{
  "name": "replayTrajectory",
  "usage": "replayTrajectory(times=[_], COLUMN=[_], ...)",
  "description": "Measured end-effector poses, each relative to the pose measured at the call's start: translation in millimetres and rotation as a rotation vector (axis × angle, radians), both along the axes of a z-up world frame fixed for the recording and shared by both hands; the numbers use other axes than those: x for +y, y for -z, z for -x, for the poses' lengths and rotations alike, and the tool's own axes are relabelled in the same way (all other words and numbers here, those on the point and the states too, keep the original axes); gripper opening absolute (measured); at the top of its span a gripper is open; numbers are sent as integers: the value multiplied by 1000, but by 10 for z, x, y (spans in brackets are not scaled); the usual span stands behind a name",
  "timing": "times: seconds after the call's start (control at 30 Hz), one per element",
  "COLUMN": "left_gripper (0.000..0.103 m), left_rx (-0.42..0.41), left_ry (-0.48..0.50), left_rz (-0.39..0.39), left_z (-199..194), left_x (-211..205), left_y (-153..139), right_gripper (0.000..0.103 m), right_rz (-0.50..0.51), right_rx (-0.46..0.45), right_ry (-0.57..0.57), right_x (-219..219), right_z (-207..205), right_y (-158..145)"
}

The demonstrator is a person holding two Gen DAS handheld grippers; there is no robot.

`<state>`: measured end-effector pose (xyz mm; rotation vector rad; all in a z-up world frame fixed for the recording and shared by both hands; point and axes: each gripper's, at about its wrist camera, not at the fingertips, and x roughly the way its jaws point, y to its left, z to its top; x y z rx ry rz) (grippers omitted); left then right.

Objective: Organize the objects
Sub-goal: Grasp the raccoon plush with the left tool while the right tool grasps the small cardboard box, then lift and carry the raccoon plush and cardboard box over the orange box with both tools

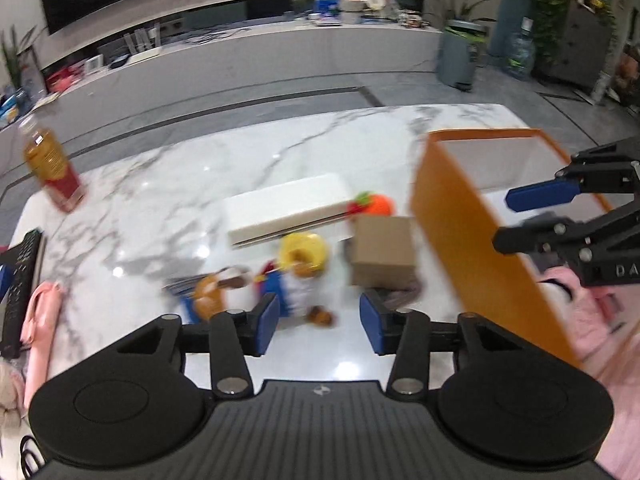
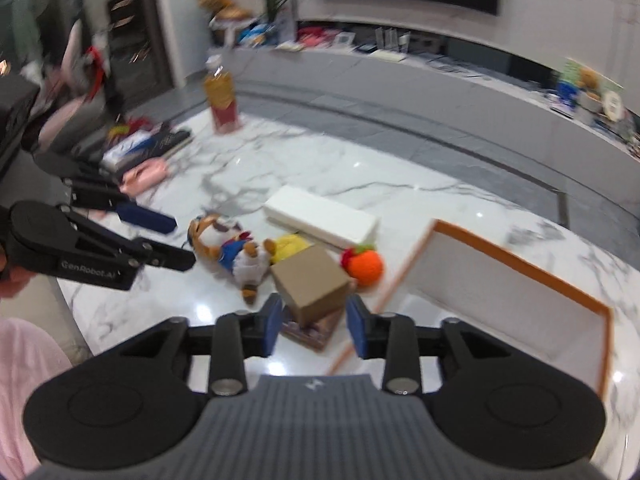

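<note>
My left gripper [image 1: 320, 326] hangs open over the marble table [image 1: 160, 184] with nothing in its jaws. Just beyond it lie a plush toy with a yellow hat [image 1: 300, 256] and a small cardboard box [image 1: 384, 252]. In the right wrist view my right gripper [image 2: 315, 326] is open, with the cardboard box [image 2: 312, 280] on a flat dark item [image 2: 308, 330] just past its fingertips, pads not pressing on it. An orange knitted fruit [image 2: 364, 264], a long white box [image 2: 320, 220] and an open orange bin with a white inside [image 2: 516, 264] stand nearby.
A bottle of amber liquid [image 1: 52, 164] stands at the table's far left corner. A black remote [image 1: 22, 280] and a pink item [image 1: 40, 320] lie at the left edge. The right gripper [image 1: 516, 216] reaches over the orange bin [image 1: 460, 220]. A person's pink sleeve [image 2: 24, 380] is near.
</note>
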<state>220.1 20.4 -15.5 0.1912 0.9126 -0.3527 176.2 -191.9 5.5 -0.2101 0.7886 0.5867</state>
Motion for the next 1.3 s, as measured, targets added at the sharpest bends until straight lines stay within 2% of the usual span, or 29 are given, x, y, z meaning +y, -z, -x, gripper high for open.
replayTrajectory(times=[0.07,0.3,0.37,0.5,0.57,0.7,0.8,0.9,1.03,1.23,1.3], left_gripper=[62,70,74,75,81,82,81,75,70,66,65], left_rx=[-11,-53,-93,-145,-160,-180,-183,-169,-156,-66,-44], left_ry=[0,135,208,327,399,501,540,549,525,440,401], left_rz=[-13,-154,-232,-427,-509,-656,-729,-735,-710,-603,-559], left_z=[-46,-234,-268,-332,-325,-331,-379,-422,-458,-428,-386], left_x=[143,156,105,-31,-90,-168,-204,-215,-217,-166,-156], left_y=[83,415,523,744,860,1095,1256,1357,1338,1179,1119], right_gripper=[58,58,58,59,61,63,65,66,66,63,38], right_rz=[49,206,234,275,277,297,318,314,310,296,261], right_rx=[5,44,63,82,96,103,92,98,98,126,129], right_ry=[-36,-109,-124,-142,-147,-170,-190,-189,-191,-139,-132], right_x=[170,561,623,749,776,852,888,901,904,885,865], right_z=[-116,-537,-628,-801,-848,-901,-929,-967,-973,-910,-817], right_y=[109,428,499,631,658,714,739,733,733,699,661])
